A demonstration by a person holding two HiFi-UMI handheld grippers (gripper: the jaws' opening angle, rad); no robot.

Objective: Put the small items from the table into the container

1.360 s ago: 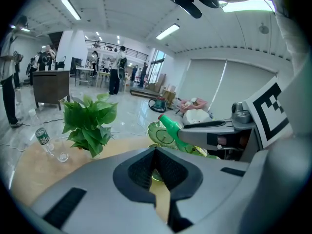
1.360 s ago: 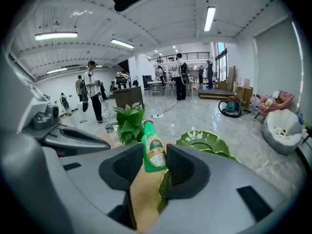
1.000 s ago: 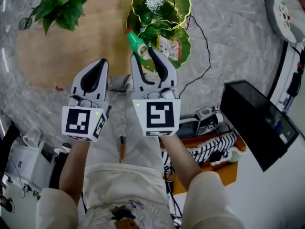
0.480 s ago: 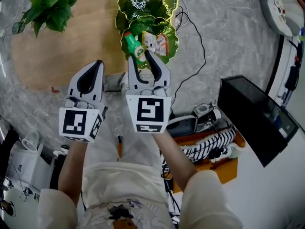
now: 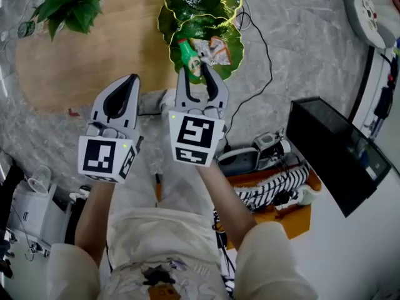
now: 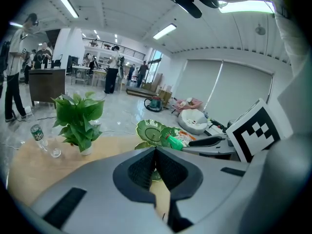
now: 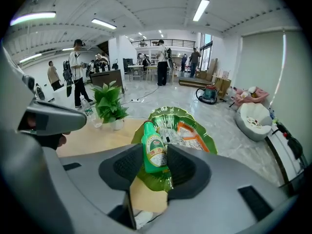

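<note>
Over the near part of the green leaf dish (image 5: 177,5), a small green bottle (image 5: 189,54) is held by the right gripper (image 5: 195,72). The bottle's fat end is pinched between the two black pads, and its cap end is pointed out toward the dish. The label on the bottle is seen facing up in the right gripper view (image 7: 155,152). Whether the bottle is touching the dish cannot be told.

Some snack packets (image 5: 212,50) are lying in the same part of the dish, just beside the bottle.

The left gripper (image 5: 128,83) is held next to the right one, over the edge of the round wooden table (image 5: 94,61). Its jaws are pressed together and nothing is held between them.

A leafy plant in a pot (image 5: 72,5) is standing on the far side of the table, well apart from the dish.
</note>
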